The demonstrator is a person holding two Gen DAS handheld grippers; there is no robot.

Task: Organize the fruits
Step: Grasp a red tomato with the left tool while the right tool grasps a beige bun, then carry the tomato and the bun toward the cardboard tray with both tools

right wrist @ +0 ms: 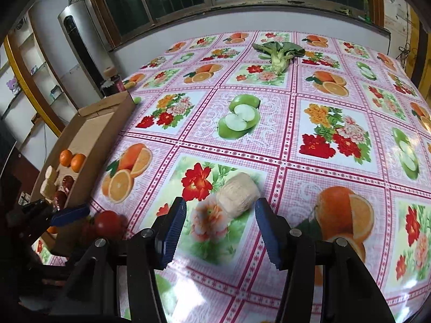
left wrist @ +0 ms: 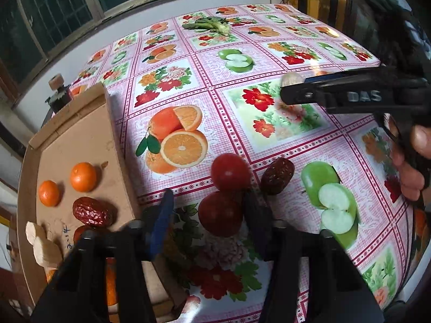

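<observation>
Left gripper (left wrist: 208, 210): jaws are held spread around the nearer tomato (left wrist: 220, 213), just right of the cardboard box (left wrist: 80, 134).
Farther tomato (left wrist: 230, 171): seen touching the nearer one, on the tablecloth (left wrist: 242, 53).
Loose red date (left wrist: 277, 175): laid just right of the tomatoes.
Right gripper (right wrist: 221, 223): jaws are spread wide; a pale cylindrical piece (right wrist: 238, 192) is seen between and just beyond the fingertips, well right of the box.
Box contents: two mandarins (left wrist: 83, 176), a red date (left wrist: 91, 211) and pale chunks (left wrist: 44, 246) are held inside.
Leafy greens (right wrist: 278, 52): placed far beyond the box.

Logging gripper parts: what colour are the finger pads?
Blue, ribbed pads; clearest in the right wrist view.
</observation>
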